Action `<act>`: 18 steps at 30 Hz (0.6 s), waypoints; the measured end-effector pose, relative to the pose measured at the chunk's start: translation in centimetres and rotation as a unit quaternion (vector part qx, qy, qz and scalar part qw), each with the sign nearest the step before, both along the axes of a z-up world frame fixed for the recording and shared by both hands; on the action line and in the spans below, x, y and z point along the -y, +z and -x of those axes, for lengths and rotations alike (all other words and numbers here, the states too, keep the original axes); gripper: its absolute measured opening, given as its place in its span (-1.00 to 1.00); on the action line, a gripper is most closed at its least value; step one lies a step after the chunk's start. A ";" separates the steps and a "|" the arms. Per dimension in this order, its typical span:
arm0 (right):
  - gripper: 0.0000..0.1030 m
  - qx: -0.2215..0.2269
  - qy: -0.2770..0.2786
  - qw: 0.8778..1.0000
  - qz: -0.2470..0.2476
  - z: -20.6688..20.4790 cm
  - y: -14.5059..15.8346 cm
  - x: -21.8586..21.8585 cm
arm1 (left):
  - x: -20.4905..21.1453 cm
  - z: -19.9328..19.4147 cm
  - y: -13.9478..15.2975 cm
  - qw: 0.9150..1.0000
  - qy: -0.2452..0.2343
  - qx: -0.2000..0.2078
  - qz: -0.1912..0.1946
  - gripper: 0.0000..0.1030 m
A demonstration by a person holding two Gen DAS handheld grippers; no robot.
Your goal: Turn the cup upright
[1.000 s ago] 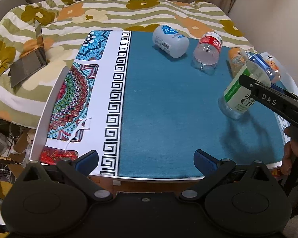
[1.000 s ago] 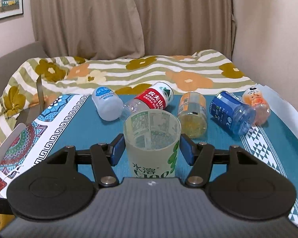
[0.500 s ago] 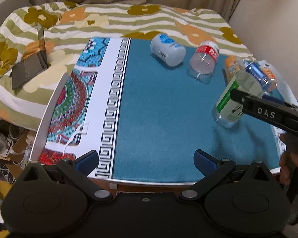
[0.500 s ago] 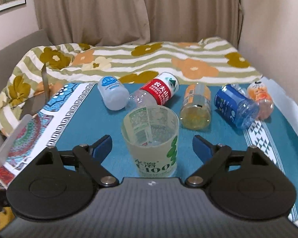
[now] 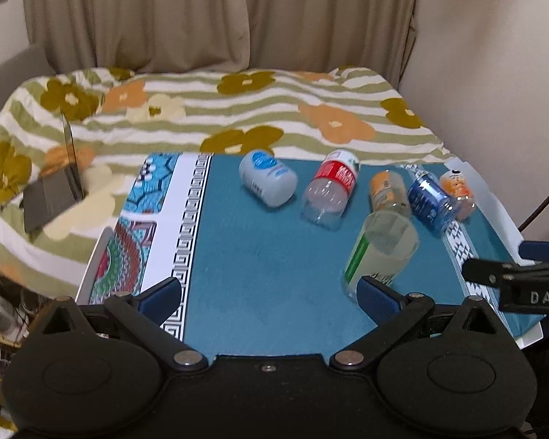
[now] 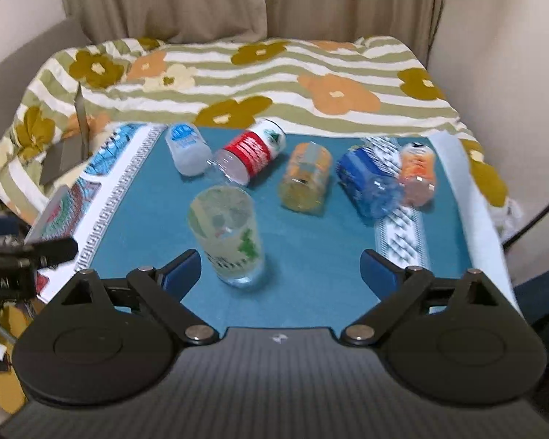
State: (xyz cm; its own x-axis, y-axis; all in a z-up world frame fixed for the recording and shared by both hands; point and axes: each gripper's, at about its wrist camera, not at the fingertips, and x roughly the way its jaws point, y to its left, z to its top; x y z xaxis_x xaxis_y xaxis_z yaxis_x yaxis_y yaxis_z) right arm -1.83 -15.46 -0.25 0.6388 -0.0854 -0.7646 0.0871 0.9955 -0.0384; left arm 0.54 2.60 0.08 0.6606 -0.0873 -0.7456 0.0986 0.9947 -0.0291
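Clear cup point(image 6: 227, 234) with green label stands upright on teal mat point(image 6: 311, 256), near five bottles point(image 6: 250, 157) lying on their sides behind it. Right gripper point(image 6: 280, 269) spread wide, holding nothing, cup just ahead of it. Left gripper point(image 5: 269, 294) also wide, empty.

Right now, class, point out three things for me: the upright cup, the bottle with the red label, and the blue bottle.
cup point(image 6: 227, 236): right wrist view, on its pale side wall.
red-label bottle point(image 6: 253, 152): right wrist view, on the red label.
blue bottle point(image 6: 362, 170): right wrist view, on the blue wrapper.
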 end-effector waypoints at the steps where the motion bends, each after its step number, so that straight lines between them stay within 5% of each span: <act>1: 1.00 -0.003 -0.002 1.000 -0.001 0.2 0.1 0.3 | 0.4 0.1 0.1 1.000 -0.002 0.003 -0.003 1.00; 18: 1.00 -0.025 -0.049 0.998 -0.004 2.2 -0.6 3.6 | 2.7 1.4 -0.1 0.999 -0.010 0.027 -0.027 1.00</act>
State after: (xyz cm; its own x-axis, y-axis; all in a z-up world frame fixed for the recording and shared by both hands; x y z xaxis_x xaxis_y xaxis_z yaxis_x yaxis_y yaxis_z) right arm -4.02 -19.07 -0.88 0.5883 -0.1392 -0.7966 0.1819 0.9826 -0.0373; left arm -0.86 -0.12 0.00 0.6992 -0.0627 -0.7122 0.1192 0.9924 0.0297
